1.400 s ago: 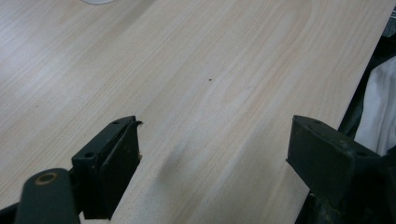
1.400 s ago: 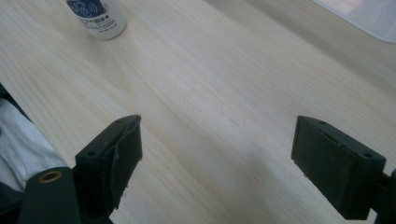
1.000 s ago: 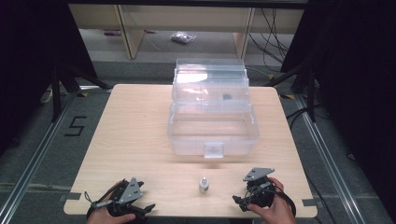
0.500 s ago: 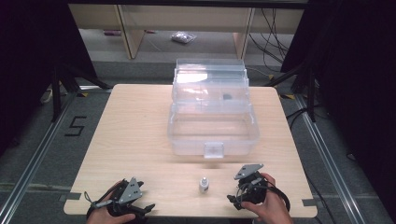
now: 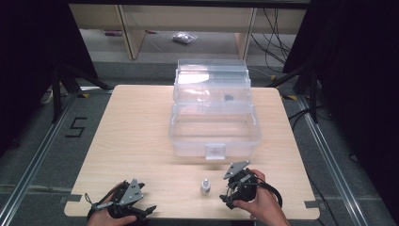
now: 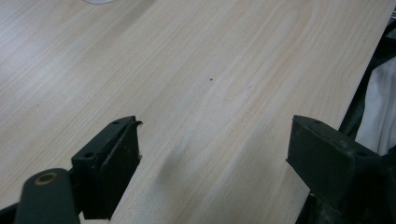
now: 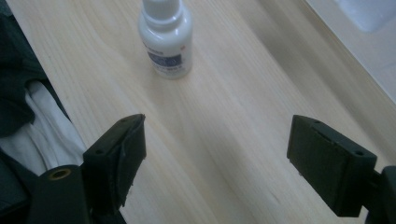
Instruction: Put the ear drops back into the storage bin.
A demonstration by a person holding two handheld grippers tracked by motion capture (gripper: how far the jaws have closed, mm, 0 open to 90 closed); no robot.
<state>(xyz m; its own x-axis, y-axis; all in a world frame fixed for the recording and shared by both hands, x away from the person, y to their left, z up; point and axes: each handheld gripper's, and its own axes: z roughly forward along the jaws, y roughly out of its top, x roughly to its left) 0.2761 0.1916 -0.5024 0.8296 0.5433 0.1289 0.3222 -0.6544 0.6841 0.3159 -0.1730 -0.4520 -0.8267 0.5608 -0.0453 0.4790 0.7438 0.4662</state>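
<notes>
Two hand-held grippers low over the worktop (image 5: 141, 127), both released, jaws wide apart. Right hand-held gripper (image 7: 215, 163) at 5 o'clock, facing a small white bottle (image 7: 165, 35) that stands upright, near, untouched. Left hand-held gripper (image 6: 212, 161) at 7 o'clock over bare wood. Clear plastic box (image 5: 214, 127), open, toward 12 o'clock.
</notes>
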